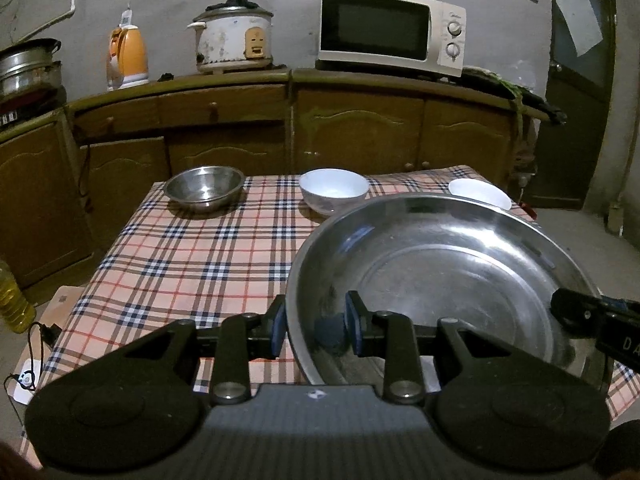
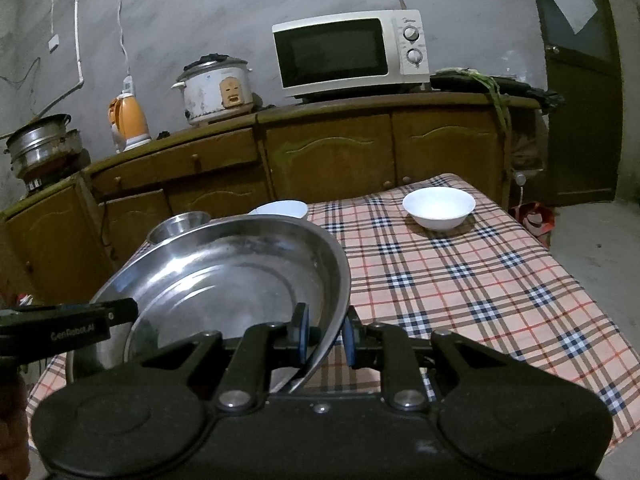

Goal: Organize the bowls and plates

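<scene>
A large steel plate (image 1: 440, 272) is held between both grippers over the near part of the plaid table (image 1: 180, 264). My left gripper (image 1: 316, 330) is shut on its left rim. My right gripper (image 2: 326, 334) is shut on its right rim (image 2: 336, 292) and shows as a black tip (image 1: 580, 312) at the right edge of the left wrist view. At the table's far side stand a small steel bowl (image 1: 204, 188), a white bowl (image 1: 334, 190) and a second white bowl (image 1: 480, 194), which the plate partly hides. The second white bowl (image 2: 439, 208) is in full view from the right wrist.
A brown cabinet (image 1: 360, 128) runs behind the table with a microwave (image 1: 392, 30), a rice cooker (image 1: 234, 38) and an orange kettle (image 1: 128, 58). Steel pots (image 1: 28, 64) sit at far left. An oil bottle (image 1: 12, 300) stands on the floor. A door (image 2: 580, 80) is at right.
</scene>
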